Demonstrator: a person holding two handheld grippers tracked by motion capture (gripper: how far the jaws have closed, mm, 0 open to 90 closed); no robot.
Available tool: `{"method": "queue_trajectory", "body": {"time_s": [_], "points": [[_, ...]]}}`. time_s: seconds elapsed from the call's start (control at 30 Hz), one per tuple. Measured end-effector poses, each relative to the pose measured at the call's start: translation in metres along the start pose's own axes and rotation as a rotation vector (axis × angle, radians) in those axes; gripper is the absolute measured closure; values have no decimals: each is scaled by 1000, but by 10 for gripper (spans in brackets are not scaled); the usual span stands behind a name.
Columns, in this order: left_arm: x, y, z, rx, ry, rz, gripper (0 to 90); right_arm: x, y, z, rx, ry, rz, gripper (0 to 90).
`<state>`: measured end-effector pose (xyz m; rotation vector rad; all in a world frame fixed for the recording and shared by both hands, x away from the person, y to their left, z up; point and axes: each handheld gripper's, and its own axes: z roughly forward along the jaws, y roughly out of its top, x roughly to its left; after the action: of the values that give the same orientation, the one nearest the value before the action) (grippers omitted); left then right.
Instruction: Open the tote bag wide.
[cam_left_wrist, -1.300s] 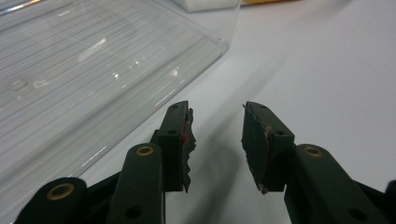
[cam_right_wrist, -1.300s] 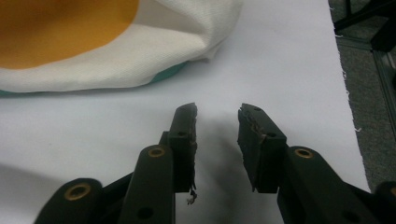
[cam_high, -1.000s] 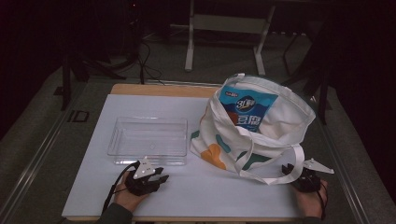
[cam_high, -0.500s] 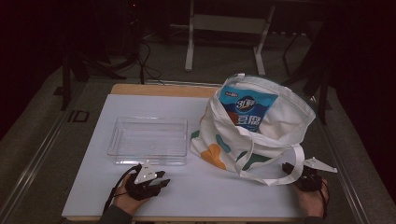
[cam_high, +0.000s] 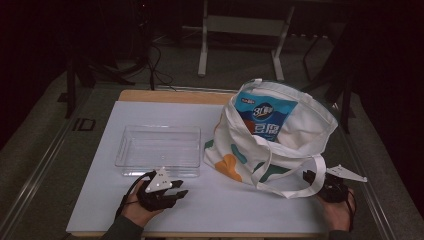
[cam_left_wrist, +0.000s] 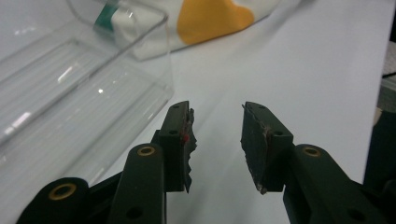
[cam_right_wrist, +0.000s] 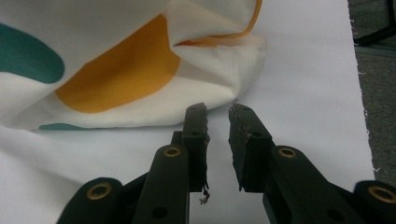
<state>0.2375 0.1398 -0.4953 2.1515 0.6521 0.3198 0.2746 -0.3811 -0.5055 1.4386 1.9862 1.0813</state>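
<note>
Left tongs (cam_high: 176, 189) low at the near edge of the white counter (cam_high: 225, 210), jaws parted by a moderate gap, nothing between them. Just ahead of these tongs and slightly to their left, a clear plastic tray (cam_high: 159, 149), near corner close beside the left jaw in the left gripper view. Farther right, a cream tote bag (cam_high: 280, 145) with orange and teal patches, a blue snack packet (cam_high: 264, 116) upright inside. Right tongs (cam_high: 312, 178) at the bag's near right corner, beside the looped strap (cam_high: 295, 190); jaws narrow, just opened a little, gripping nothing, bag cloth close beyond the tips.
</note>
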Motion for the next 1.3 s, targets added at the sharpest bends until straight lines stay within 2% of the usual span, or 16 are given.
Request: {"method": "queue_trajectory", "body": {"time_s": [0.13, 0.33, 0.43, 0.73, 0.87, 0.97, 1.03, 1.2, 1.27, 1.3], "points": [[4, 15, -6, -10, -7, 20, 622, -2, 2, 0, -5, 18, 12, 757], [12, 32, -11, -32, -8, 22, 612, -4, 8, 0, -26, 29, 35, 740], [19, 45, -13, -41, 9, 28, 601, -4, 13, -2, -35, 35, 42, 739], [34, 67, -14, -38, 45, 41, 586, -4, 24, -5, -50, 49, 41, 695], [38, 77, -12, -37, 56, 49, 571, -2, 28, -12, -52, 76, 35, 632], [41, 82, -10, -54, 61, 42, 569, -1, 31, -19, -57, 127, 27, 569], [43, 85, -8, -59, 64, 37, 564, -1, 33, -24, -48, 144, 12, 535], [48, 93, -3, -53, 60, 28, 562, -2, 37, -29, -60, 174, 21, 523], [48, 99, 0, -51, 62, 43, 562, -4, 40, -32, -71, 206, 41, 520], [48, 99, 0, -51, 62, 43, 561, -4, 40, -32, -71, 206, 41, 520]]}}
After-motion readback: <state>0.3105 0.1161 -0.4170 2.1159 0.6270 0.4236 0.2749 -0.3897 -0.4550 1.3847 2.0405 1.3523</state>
